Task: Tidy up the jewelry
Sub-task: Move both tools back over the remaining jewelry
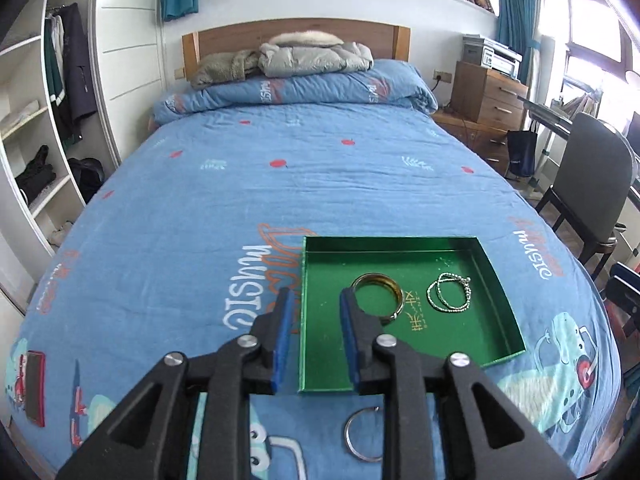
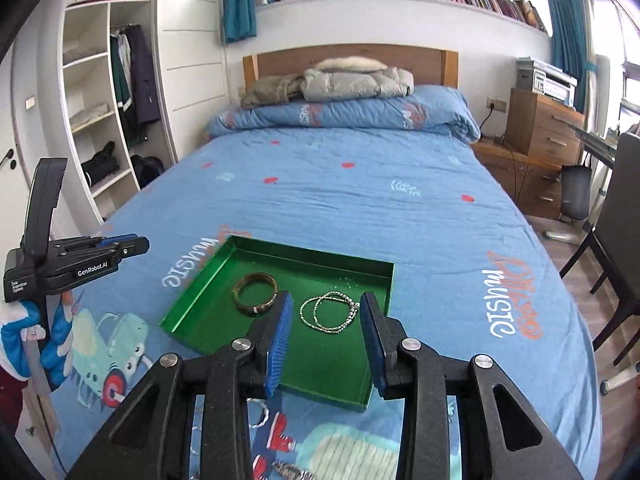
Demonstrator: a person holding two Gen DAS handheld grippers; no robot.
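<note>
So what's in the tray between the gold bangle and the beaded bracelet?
Only bare green tray floor with gold lettering printed on it, seen in the left wrist view between bangle and bracelet.

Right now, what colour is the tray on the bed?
The tray is shiny green with small gold writing inside. It shows best in the left wrist view.

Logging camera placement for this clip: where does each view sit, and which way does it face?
Left wrist: on the left gripper, above the bed's foot, facing the headboard over the green tray; only its own open fingers show.
Right wrist: on the right gripper, same heading; its open fingers, the left gripper and a blue-gloved hand show.
Shared: tray, gold bangle, beaded bracelet.
</note>
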